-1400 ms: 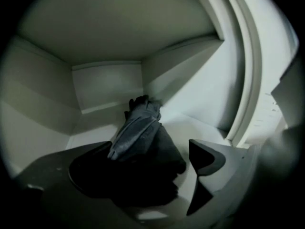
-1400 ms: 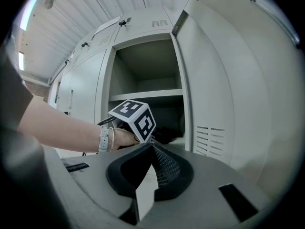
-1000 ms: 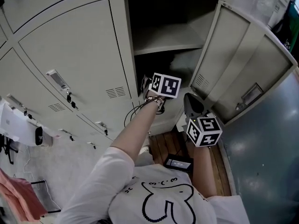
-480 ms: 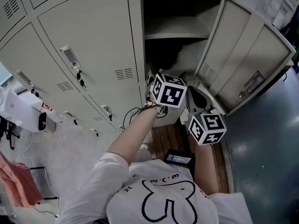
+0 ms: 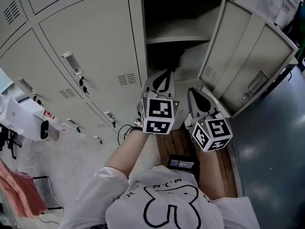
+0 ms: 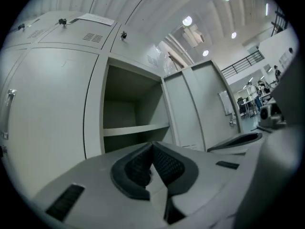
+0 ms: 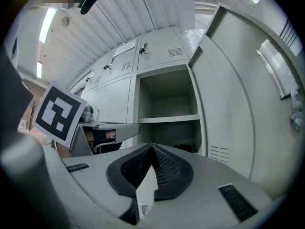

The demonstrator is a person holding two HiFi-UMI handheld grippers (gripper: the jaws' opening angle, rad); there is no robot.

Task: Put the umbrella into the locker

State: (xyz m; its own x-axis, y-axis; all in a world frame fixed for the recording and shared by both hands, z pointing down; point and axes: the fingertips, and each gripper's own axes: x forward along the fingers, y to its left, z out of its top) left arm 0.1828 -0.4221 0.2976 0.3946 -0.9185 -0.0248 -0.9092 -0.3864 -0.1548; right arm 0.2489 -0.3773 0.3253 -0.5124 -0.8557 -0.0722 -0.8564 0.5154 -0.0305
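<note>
Locker (image 5: 95, 46) bank — painted sheet metal, smooth matt beige, left gripper (image 5: 164, 75) and right gripper (image 5: 196, 95) shells in matt grey plastic, pads (image 6: 167, 166) black with rough mesh texture, floor (image 5: 271, 142) glossy grey-blue, boards (image 5: 225, 168) of bare wood, T-shirt (image 5: 119, 209) — white cloth.

I am looking at a locker area inside a large, hall-like workplace. My landmark is the open locker (image 5: 177, 26), with its single shelf (image 5: 178, 38) and swung-out door (image 5: 248, 66); left of it runs a bank of closed grey steel lockers (image 5: 90, 42) with vent slots (image 5: 127, 79) and keys (image 5: 82, 83) hanging at the locks; below it lie wooden boards (image 5: 177, 142) beside a blue-grey floor (image 5: 271, 147); to its right, far off, I see a high ribbed ceiling (image 6: 143, 4) with round lamps (image 6: 187, 21) and a railed upper gallery (image 6: 245, 63).
</note>
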